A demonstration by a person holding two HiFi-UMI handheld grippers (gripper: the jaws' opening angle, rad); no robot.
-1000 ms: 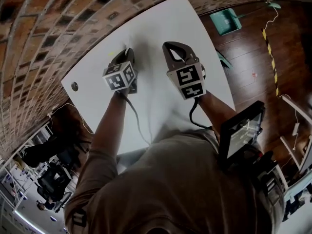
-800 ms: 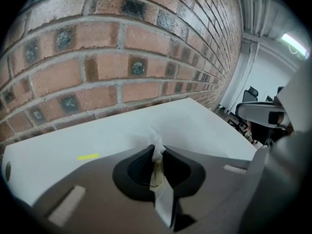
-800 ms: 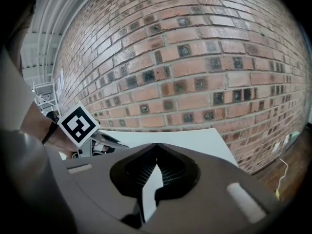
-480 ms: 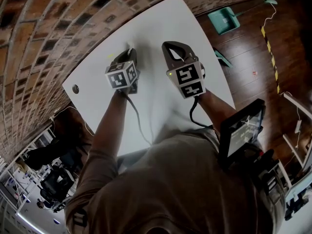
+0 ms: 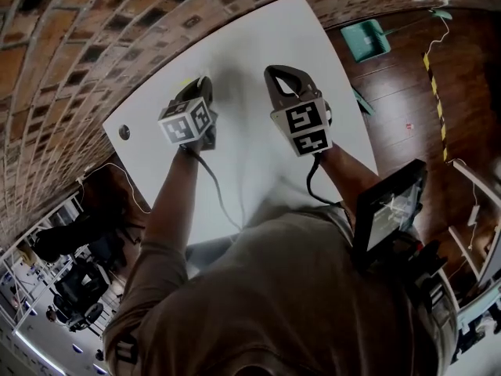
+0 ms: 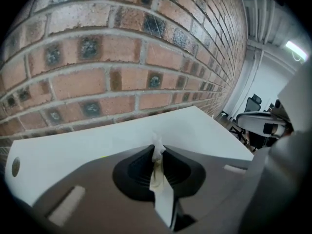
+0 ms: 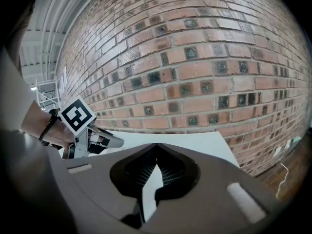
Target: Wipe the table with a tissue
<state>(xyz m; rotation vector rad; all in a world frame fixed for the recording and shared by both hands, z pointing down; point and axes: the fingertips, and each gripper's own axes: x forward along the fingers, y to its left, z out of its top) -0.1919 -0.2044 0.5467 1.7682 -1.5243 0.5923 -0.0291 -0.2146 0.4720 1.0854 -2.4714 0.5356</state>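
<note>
A white tissue (image 6: 157,165) is pinched between the jaws of my left gripper (image 6: 156,145), which is shut on it; a crumpled tuft sticks out past the tips. In the head view the left gripper (image 5: 203,87) is low over the white table (image 5: 258,37), left of centre, pointing toward the brick wall. I cannot tell whether the tissue touches the tabletop. My right gripper (image 5: 279,74) hovers beside it to the right, also aimed at the wall. Its jaws (image 7: 156,145) are shut tip to tip with nothing between them. The left gripper (image 7: 80,126) shows at the left of the right gripper view.
A brick wall (image 5: 94,30) runs along the table's far edge. A round cable hole (image 5: 125,131) sits near the table's left corner. On the wooden floor to the right lie a green dustpan (image 5: 368,37) and a yellow-black strip (image 5: 434,92). Office chairs (image 5: 78,288) stand at lower left.
My left gripper has slid a little to the left, toward the cable hole, still holding the tissue. The right gripper has stayed about where it was.
</note>
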